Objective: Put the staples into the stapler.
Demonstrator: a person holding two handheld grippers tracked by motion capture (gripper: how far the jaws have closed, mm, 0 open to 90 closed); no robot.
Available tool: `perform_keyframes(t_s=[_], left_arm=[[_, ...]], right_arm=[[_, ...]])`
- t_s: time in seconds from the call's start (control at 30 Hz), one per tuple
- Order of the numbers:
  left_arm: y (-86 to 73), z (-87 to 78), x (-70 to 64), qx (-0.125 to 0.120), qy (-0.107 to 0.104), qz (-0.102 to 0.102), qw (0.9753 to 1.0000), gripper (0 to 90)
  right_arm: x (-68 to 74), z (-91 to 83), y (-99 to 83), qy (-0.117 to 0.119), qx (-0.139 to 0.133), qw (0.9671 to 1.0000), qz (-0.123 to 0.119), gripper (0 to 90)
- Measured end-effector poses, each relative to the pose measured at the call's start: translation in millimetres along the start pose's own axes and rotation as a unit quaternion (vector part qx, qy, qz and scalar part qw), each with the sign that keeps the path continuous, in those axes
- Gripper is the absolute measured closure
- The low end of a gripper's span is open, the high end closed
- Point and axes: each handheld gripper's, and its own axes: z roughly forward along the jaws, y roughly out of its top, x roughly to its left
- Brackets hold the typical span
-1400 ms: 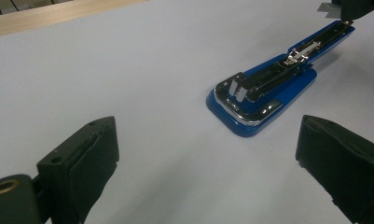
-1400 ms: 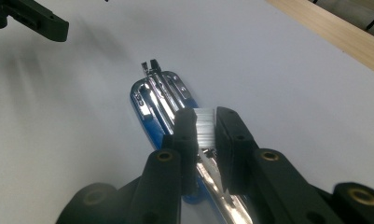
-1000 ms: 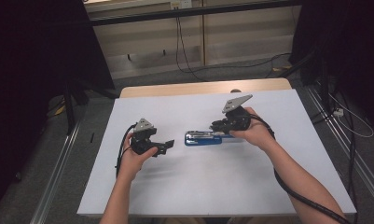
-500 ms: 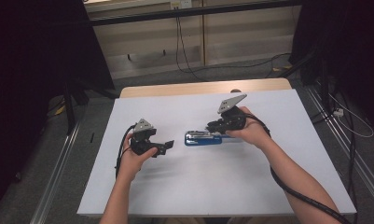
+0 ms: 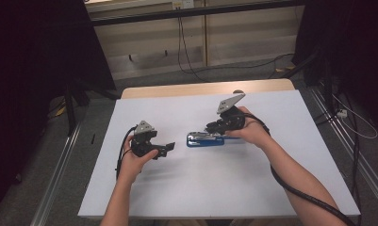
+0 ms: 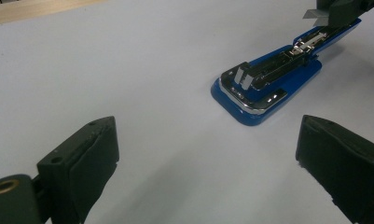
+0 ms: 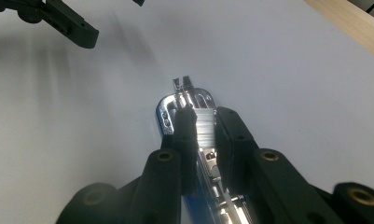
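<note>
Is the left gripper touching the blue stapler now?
Apart. In the left gripper view, the left gripper stands open with bare white table between its jaws and the stapler, which lies farther ahead.

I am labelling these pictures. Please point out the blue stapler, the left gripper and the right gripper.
blue stapler (image 6: 250, 114): left gripper view, on its blue base edge.
left gripper (image 5: 167, 148): high view, between its fingertips.
right gripper (image 7: 201, 123): right gripper view, between its fingertips.
</note>
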Motion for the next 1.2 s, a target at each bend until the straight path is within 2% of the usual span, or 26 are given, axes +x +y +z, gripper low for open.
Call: perform_keyframes(t_s=[1.2], left_arm=[[-2.7,1.2,1.8,0.009,0.002,-0.001,1.0000,6.1]], right_arm=[[-2.9,20.0,14.4,0.038,0.015,0.9989,-0.025,79.4]])
